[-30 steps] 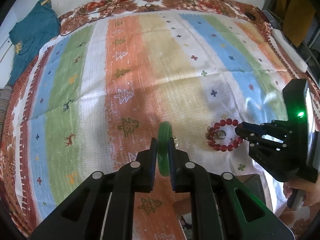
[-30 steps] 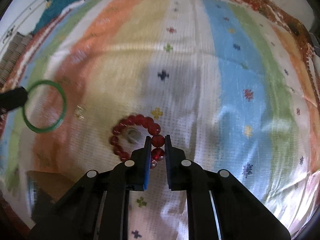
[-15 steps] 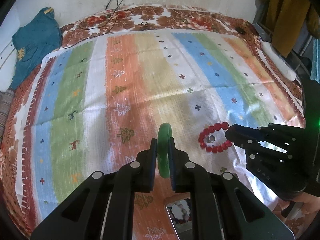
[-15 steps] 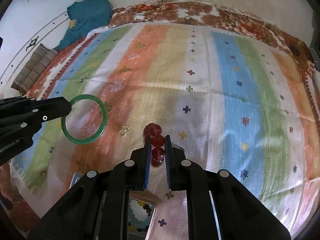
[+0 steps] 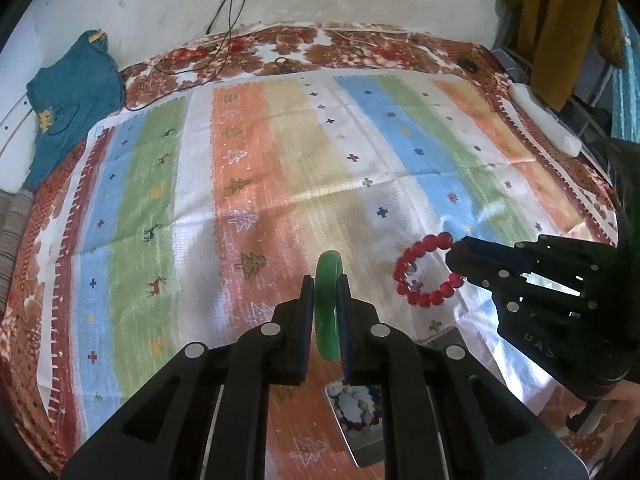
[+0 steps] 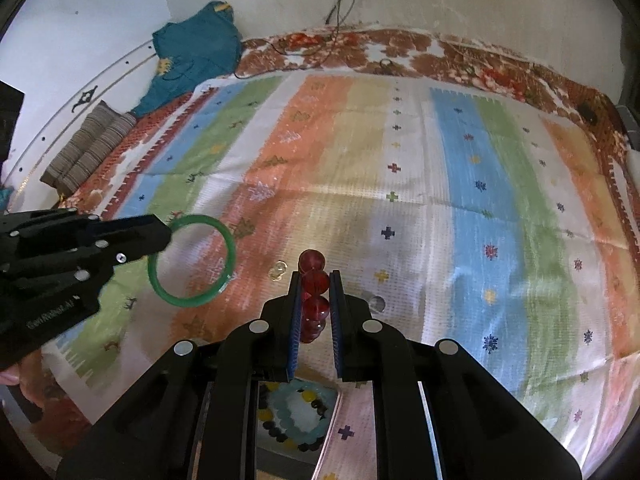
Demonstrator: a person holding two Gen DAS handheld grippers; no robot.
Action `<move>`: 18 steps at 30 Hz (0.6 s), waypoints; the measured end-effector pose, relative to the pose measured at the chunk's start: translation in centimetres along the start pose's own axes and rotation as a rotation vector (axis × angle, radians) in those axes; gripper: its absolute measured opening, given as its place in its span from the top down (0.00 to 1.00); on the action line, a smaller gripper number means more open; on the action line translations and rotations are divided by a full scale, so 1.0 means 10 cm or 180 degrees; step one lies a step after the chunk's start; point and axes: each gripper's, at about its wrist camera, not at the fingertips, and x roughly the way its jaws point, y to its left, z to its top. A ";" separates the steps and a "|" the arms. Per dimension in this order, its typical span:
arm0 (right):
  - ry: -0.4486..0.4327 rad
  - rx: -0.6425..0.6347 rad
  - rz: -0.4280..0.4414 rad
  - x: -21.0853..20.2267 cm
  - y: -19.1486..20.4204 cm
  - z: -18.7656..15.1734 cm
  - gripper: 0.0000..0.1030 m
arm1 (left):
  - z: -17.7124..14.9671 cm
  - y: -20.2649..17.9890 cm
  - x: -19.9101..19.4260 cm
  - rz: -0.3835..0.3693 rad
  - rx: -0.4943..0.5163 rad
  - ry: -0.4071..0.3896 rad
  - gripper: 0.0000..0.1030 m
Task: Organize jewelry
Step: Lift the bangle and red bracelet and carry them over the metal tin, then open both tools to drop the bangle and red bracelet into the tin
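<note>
My left gripper (image 5: 325, 296) is shut on a green jade bangle (image 5: 328, 304), held edge-on above the striped cloth; the bangle shows as a full ring in the right wrist view (image 6: 191, 261). My right gripper (image 6: 315, 292) is shut on a red bead bracelet (image 6: 313, 292), lifted off the cloth; in the left wrist view the bracelet (image 5: 424, 270) hangs from the right gripper's tips (image 5: 460, 260). A small gold ring (image 6: 279, 270) and a silvery ring (image 6: 376, 303) lie on the cloth. An open box with bead bracelets (image 6: 298, 416) sits below the grippers.
A striped patterned cloth (image 5: 280, 168) covers the bed. A teal garment (image 5: 68, 100) lies at the far left corner, cables (image 5: 224, 20) run along the far wall, and a white object (image 5: 544, 120) lies at the right edge.
Both grippers have risen from the cloth with their pieces; the red bracelet has come off the cloth and the view has widened. The box has come into view below.
</note>
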 end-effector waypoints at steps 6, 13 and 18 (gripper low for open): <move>-0.0156 -0.0069 0.0010 -0.21 0.09 -0.06 0.87 | -0.10 -0.08 -0.22 -0.0031 0.0049 -0.0146 0.90; -0.0238 -0.0136 0.0036 -0.38 0.19 -0.20 0.87 | -0.27 -0.18 -0.42 -0.0075 0.0126 -0.0243 0.90; -0.0280 -0.0167 0.0054 -0.50 0.23 -0.32 0.87 | -0.38 -0.23 -0.54 -0.0122 0.0140 -0.0320 0.98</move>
